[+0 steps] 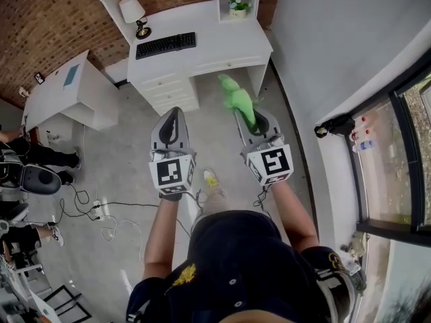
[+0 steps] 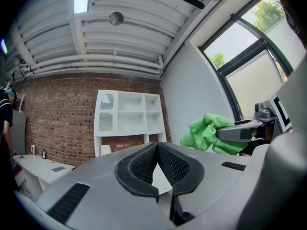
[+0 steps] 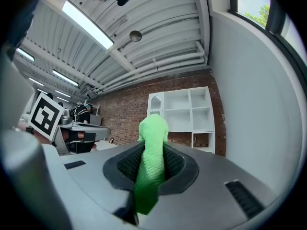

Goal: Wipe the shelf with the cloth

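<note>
The cloth is clamped between the jaws of the right gripper. A bunched green end projects past the tips toward 12 o'clock. This hold probably leaves a free wad for wiping and keeps the gripper body off the surface.

The shelf stands at 12 o'clock, well apart from the cloth, so wiping has not begun. The left gripper sits at 9 o'clock of the right gripper. Its jaws are closed tip to tip with nothing between them, and it appears to be idle.

The head view shows the standoff from the desk and only the shelf's lowest compartments at the top edge. Both gripper views show the full compartment grid against the brick wall. The left gripper view alone shows the cloth side-on, at 3 o'clock.
</note>
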A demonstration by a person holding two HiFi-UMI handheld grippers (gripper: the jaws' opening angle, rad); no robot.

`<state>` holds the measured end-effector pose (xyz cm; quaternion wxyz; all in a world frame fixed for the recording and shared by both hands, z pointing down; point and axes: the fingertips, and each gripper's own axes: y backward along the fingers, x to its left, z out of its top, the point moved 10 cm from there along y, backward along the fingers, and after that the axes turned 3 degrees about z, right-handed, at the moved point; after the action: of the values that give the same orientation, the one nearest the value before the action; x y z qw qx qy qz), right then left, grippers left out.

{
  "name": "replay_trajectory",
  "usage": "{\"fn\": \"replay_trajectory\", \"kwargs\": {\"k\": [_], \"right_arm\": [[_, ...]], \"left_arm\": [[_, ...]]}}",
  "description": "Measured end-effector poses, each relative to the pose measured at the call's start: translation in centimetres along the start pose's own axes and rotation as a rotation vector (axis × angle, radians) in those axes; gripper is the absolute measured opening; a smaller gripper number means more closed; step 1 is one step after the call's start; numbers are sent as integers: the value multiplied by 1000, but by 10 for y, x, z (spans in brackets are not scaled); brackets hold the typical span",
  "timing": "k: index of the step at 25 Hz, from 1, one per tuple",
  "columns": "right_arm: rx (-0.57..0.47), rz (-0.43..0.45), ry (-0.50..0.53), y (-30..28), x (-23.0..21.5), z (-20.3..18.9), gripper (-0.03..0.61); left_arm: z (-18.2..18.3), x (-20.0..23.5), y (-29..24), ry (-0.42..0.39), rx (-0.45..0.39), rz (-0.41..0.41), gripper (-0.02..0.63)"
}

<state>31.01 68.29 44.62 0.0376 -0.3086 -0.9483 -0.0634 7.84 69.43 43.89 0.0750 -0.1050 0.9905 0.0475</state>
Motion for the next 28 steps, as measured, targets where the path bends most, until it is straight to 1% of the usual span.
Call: {"fn": "replay_trajectory", "kwargs": {"k": [4, 7, 11, 13, 17, 20, 24, 28], "right_arm": [[18, -13, 30, -78, -21, 7, 57], [29, -6, 52, -138, -25, 17, 57], [5, -4, 54, -221, -26, 29, 57], [-13, -3, 52, -251, -26, 30, 57], [-35, 17, 31, -291, -32, 22, 57], [-23, -2, 5, -319, -48, 8, 57], [-14, -18, -27, -363, -80, -10, 57], [-65, 1, -44, -427, -124, -24, 57]], "left_arm": [[-5, 56, -66, 10, -18, 24, 17], [-3, 100, -101, 13, -35, 25, 17], [-6, 159, -148, 26, -40, 20, 18], [-11, 180, -167, 38, -33, 20, 17], [-26, 208, -206, 49, -7, -1, 17], [-37, 223, -241, 43, 10, -17, 18], [-55, 239, -293, 46, 34, -21, 18], [-69, 257, -362, 15, 41, -10, 18]]}}
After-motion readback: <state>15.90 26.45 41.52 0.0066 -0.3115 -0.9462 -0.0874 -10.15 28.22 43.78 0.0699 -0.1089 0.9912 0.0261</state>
